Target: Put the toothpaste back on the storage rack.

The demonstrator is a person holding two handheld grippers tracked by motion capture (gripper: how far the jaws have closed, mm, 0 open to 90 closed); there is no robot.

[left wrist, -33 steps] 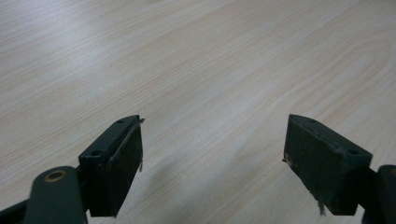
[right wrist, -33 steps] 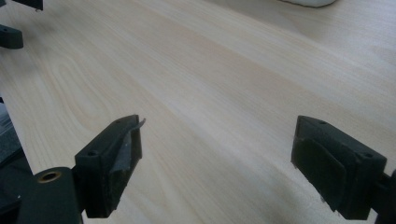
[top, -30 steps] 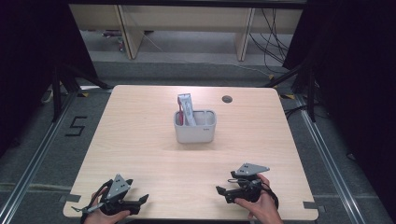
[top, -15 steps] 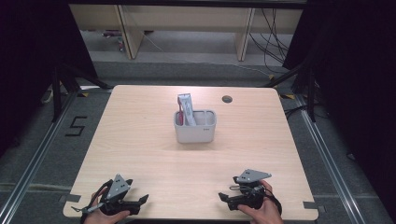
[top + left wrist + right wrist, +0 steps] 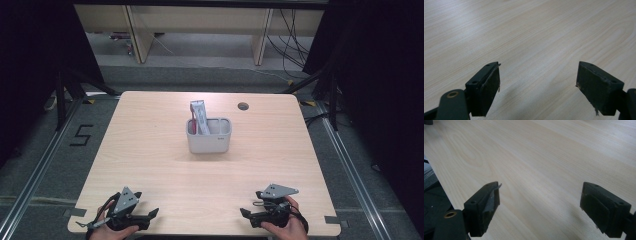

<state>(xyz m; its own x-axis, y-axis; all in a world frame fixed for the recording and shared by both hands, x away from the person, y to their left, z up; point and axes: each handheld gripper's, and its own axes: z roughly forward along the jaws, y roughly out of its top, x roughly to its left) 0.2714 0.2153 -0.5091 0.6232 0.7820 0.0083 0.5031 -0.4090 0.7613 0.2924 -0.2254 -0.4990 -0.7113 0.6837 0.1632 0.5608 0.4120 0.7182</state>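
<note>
Both jaw pairs spread wide and empty, left gripper [image 5: 150,215] and right gripper [image 5: 246,213] low at the near table [image 5: 150,150] edge; best reaching far toward the central grey holder [image 5: 209,136] with its upright toothpaste tube [image 5: 199,116], approaching slowly from above.

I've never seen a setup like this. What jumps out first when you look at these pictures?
A grey two-compartment holder stands alone near the middle of the pale wooden table, with a tube and something red sticking up from its left compartment. At the near edge, a person's hands hold the left gripper and the right gripper, both resting low with jaws wide apart and nothing between them.
</note>
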